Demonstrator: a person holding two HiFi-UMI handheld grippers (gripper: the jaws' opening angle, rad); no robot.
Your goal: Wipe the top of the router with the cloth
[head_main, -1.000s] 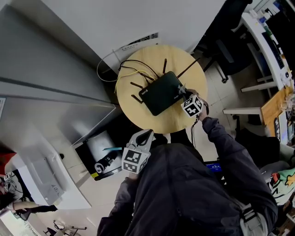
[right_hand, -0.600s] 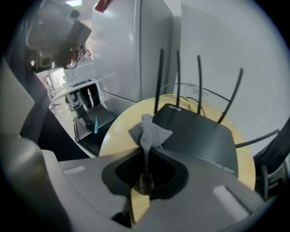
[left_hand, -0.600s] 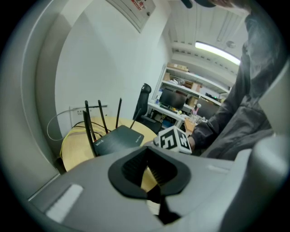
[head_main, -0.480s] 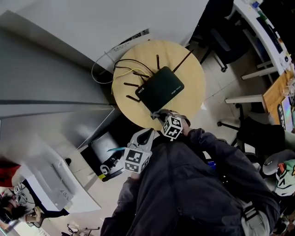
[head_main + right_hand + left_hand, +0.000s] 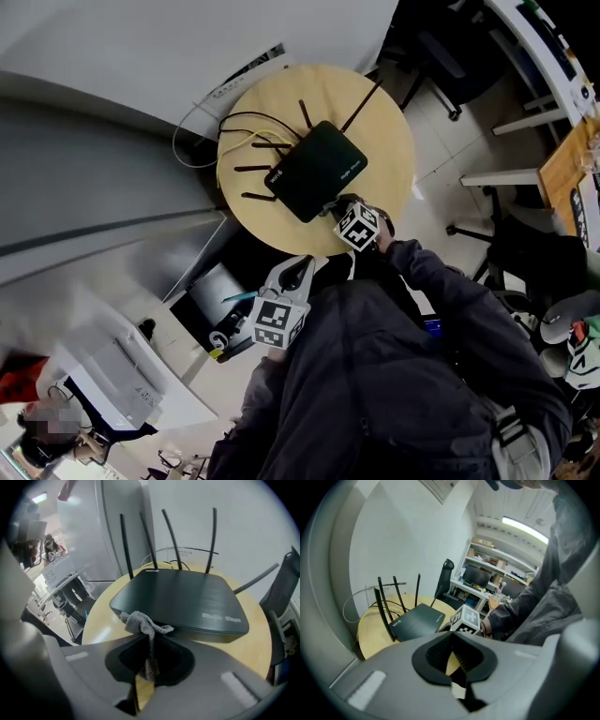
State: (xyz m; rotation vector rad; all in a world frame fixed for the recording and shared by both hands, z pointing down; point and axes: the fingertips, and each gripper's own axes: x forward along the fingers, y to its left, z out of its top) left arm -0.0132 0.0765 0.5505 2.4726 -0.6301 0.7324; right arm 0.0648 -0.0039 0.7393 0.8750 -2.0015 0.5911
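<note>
A black router (image 5: 317,171) with several upright antennas lies on a round wooden table (image 5: 389,141). In the right gripper view the router (image 5: 183,597) fills the middle. A grey cloth (image 5: 139,621) is bunched against its near edge and hangs down between the jaws. My right gripper (image 5: 149,657) is shut on that cloth; in the head view it (image 5: 349,217) sits at the router's near corner. The left gripper (image 5: 296,274) hangs off the table's near side, jaws together with nothing in them. From the left gripper view (image 5: 453,663) I see the router (image 5: 417,619) and the right gripper's marker cube (image 5: 466,619).
Yellow and white cables (image 5: 230,141) loop at the router's back. A dark office chair (image 5: 450,66) stands beyond the table, with desks (image 5: 562,159) to the right. A white cabinet (image 5: 127,380) and a bin (image 5: 214,300) stand low on the left.
My right gripper with the cloth went from the router's right corner round to its near side, then drew closer to it. The left gripper stayed put. The head view shifted.
</note>
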